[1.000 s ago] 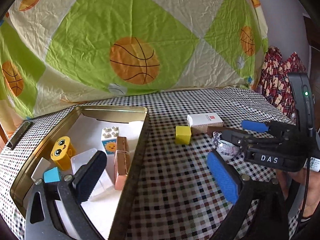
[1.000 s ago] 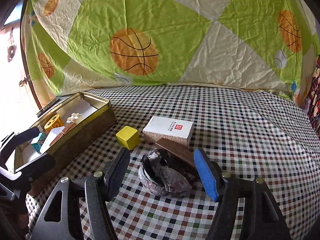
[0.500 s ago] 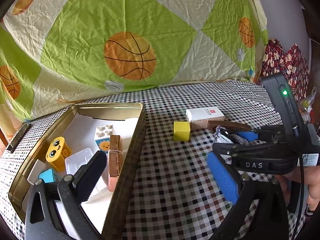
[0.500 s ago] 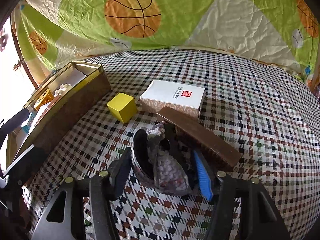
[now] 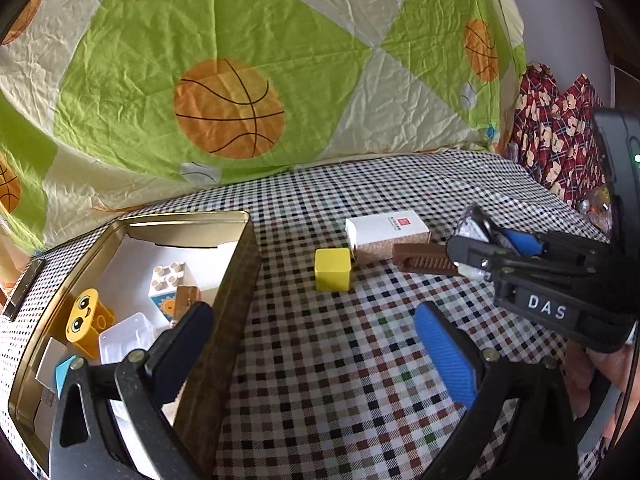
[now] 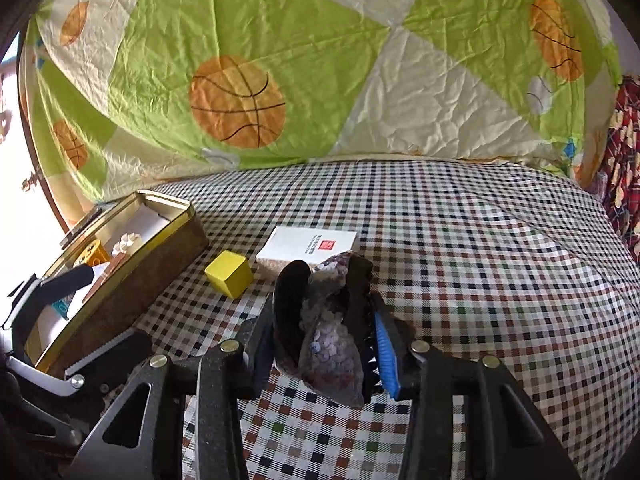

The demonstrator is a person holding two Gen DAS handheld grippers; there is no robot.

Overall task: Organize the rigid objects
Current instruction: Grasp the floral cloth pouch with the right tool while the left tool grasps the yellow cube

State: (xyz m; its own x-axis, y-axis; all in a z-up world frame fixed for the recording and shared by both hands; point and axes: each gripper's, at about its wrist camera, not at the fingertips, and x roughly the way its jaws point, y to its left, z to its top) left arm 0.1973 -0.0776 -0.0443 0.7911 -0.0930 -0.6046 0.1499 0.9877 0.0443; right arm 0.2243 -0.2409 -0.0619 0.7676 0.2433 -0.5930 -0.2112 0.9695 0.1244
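My right gripper [image 6: 334, 320] is shut on a dark hair claw clip [image 6: 332, 344] with a grey sequined patch and holds it above the checked cloth; it also shows in the left wrist view [image 5: 476, 228]. My left gripper [image 5: 316, 344] is open and empty, its left finger over the gold tin [image 5: 236, 280], which holds toy blocks. A yellow cube [image 5: 333, 269], a white box [image 5: 386, 227] and a brown comb [image 5: 426, 260] lie on the cloth right of the tin. The cube [image 6: 229, 273] and the box [image 6: 308, 245] also show in the right wrist view.
The tin [image 6: 160, 256] stands at the left with a yellow face block [image 5: 84, 328], a white studded block [image 5: 170, 284] and a clear case [image 5: 128, 340] inside. A basketball-print sheet [image 5: 280, 60] hangs behind. Red patterned fabric [image 5: 560, 136] lies at the right.
My right gripper has closed on the claw clip and lifted it off the cloth, away from the brown comb. My left gripper has stayed open near the tin.
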